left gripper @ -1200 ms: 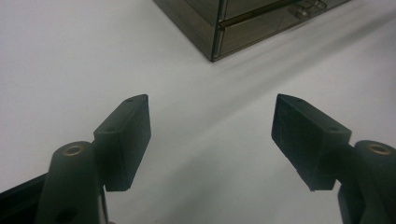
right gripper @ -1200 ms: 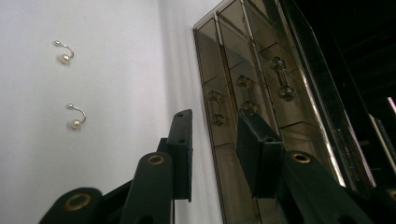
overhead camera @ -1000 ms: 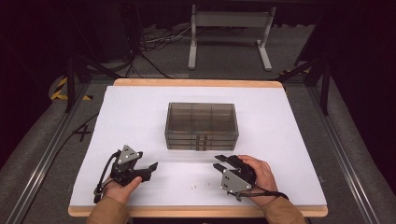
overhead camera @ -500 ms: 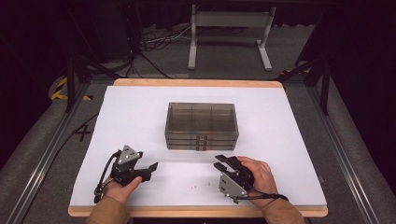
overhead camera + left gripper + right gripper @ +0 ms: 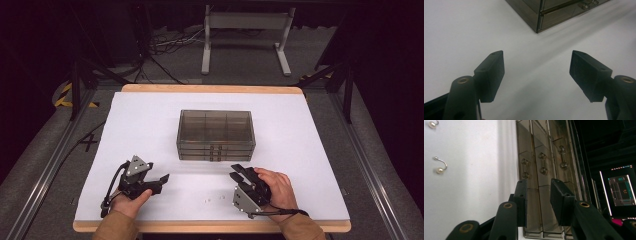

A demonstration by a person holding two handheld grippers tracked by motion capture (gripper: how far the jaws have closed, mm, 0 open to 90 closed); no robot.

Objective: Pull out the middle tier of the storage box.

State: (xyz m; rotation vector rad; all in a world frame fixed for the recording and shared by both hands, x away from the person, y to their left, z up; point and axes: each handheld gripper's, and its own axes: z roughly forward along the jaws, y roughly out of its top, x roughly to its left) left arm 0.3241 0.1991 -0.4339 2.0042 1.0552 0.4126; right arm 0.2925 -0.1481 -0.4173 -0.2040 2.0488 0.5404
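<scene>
Left gripper (image 5: 159, 179) released at 7 o'clock; right gripper (image 5: 239, 173) half released, empty, at drawer box's (image 5: 216, 134) 5 o'clock.

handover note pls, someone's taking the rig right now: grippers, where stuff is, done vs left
Left gripper: open, empty, resting on the table, aimed at the box's near left corner.
Right gripper: jaws partly open, empty, turned on its side, facing the drawer handles.
Drawer box: mid-table, all three drawers closed.
Two pearl earrings: loose on the table between the grippers.
Done: nothing visible. Left: likely open a drawer and put the earrings away.
</scene>
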